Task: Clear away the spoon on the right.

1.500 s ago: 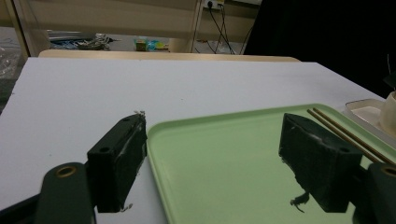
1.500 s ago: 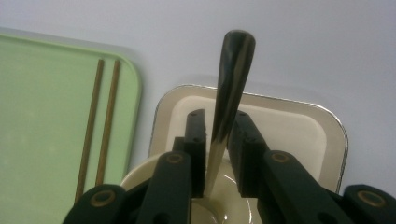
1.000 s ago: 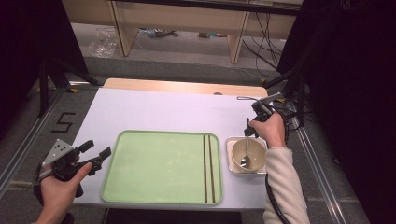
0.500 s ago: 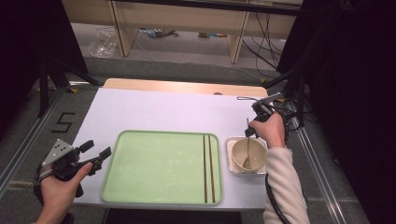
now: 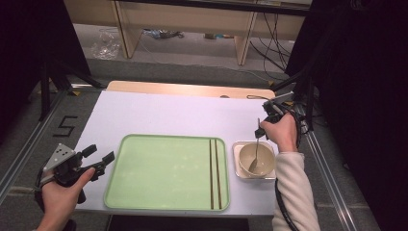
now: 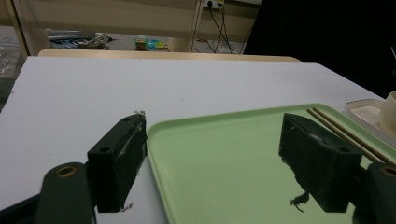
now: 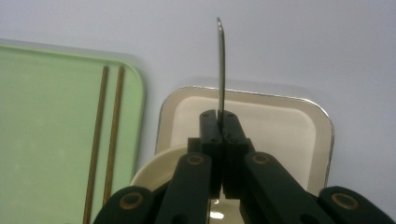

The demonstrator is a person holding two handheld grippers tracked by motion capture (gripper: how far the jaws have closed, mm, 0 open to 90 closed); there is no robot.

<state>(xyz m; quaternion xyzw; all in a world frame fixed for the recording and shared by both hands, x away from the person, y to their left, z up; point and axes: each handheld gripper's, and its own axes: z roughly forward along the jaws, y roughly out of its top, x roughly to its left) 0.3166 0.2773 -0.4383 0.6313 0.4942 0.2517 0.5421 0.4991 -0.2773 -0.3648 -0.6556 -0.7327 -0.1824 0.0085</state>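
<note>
Jaws of the right gripper are clenched flat on the thin metal handle of a spoon, which stands up out of the pads in the right gripper view. From above, that silver spoon slants down from the gripper, its end inside a round cream bowl. The bowl sits on a small square cream dish with a pale rim, close to the right edge of the white table top, towards its near corner.

Just left of the dish, with a narrow gap between, lies a wide pale green plastic tray with rounded corners. It takes up the middle of the near edge. Two thin brown chopsticks lie side by side along the tray's right side, running from its far rim to its near rim.

At the near left corner, the left gripper is released, its black jaws spread wide and holding nothing. They straddle the tray's left rim in the left gripper view.

On the dark floor beside the table's left edge, a marking reads "5".
</note>
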